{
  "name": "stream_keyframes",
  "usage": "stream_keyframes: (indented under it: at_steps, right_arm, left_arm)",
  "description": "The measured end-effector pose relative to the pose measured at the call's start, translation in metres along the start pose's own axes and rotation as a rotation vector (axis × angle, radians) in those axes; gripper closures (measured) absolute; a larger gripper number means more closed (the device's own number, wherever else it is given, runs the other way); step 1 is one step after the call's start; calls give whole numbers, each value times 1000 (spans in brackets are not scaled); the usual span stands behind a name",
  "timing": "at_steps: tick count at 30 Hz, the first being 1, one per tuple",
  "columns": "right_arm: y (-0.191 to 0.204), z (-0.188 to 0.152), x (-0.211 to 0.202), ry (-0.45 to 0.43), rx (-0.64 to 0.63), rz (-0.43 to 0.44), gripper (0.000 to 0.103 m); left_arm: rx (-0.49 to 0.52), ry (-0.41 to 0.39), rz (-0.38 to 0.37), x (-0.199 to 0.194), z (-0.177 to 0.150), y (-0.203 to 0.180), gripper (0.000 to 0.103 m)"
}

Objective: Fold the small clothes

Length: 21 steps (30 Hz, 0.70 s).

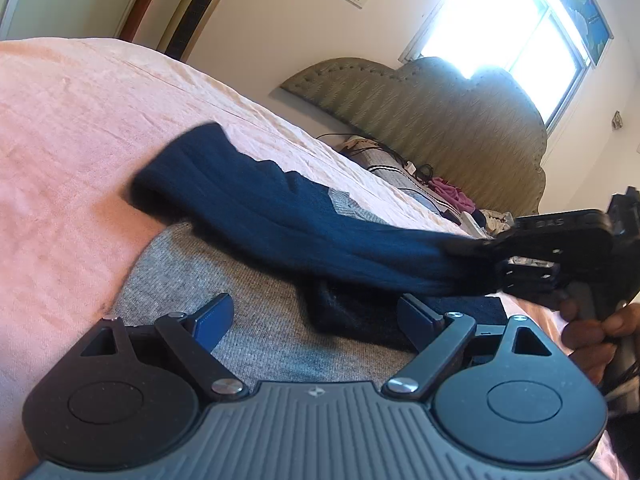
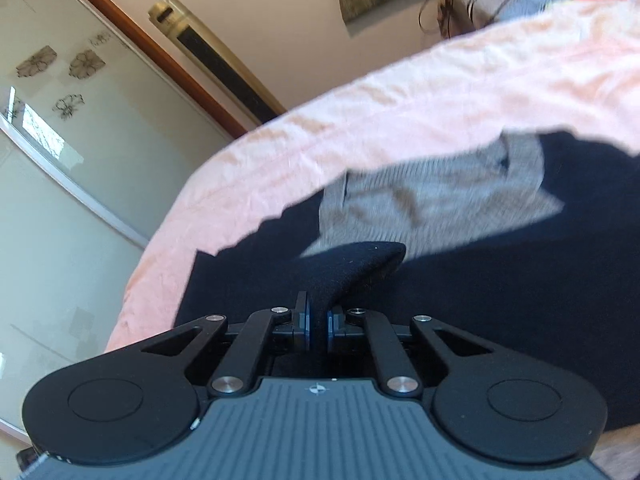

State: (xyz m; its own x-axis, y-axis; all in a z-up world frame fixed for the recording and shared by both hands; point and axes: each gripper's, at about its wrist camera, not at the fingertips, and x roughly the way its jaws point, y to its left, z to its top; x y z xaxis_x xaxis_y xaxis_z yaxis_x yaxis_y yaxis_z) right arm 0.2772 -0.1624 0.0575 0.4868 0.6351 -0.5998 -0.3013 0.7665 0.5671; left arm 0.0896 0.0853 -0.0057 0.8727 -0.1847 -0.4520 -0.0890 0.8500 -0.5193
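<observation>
A pink bedsheet (image 1: 72, 128) covers the bed; the left gripper (image 1: 316, 314) hovers spread wide over a grey and navy garment (image 1: 224, 280) lying below it. The right gripper (image 2: 318, 322) pinches a navy sleeve (image 2: 352, 264), stretched ahead of its fingers.

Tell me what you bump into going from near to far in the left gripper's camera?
Left gripper → grey garment → navy sleeve → pink bedsheet → green headboard → bright window.

A ribbed navy-blue knit garment (image 1: 288, 216) with plain heather-grey panels (image 2: 432, 200) lies on a pale pink, crinkled bedsheet (image 1: 72, 128); at two o'clock, an olive-green zigzag-patterned headboard (image 1: 440, 120).
</observation>
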Motion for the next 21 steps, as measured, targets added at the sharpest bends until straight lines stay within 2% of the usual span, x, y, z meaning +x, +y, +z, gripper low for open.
stream_keyframes:
  at_steps: [4,8,11,16,17,18,19,20,21]
  right_arm:
    - [-30,19,-32,-15,-39,-117,89]
    - [-74,17,-49,-1,-15,-234,89]
    - [-94,8,-50,-13,24,-235,89]
    - [-98,-6,-36,26,10,-266,88]
    - [-98,-6,-35,18,23,-274,84]
    - [-98,-5,-38,-15,38,-285,74]
    - [-96,-4,-45,-74,47,-312,65]
    - [-92,-4,-53,-147,41,-344,47]
    - [-85,-5,-61,-232,19,-377,43]
  left_arm:
    - [-1,0,0,0,0,0,14]
    - [0,0,0,0,0,0,13]
    - [0,0,0,0,0,0,13]
    - [1,0,0,0,0,0,13]
    - [1,0,1,0,0,0,13]
    - [1,0,1,0,0,0,13]
    - [1,0,0,0,0,0,13]
    - [1,0,1,0,0,0,13]
    - [1,1,1,0,0,0,13]
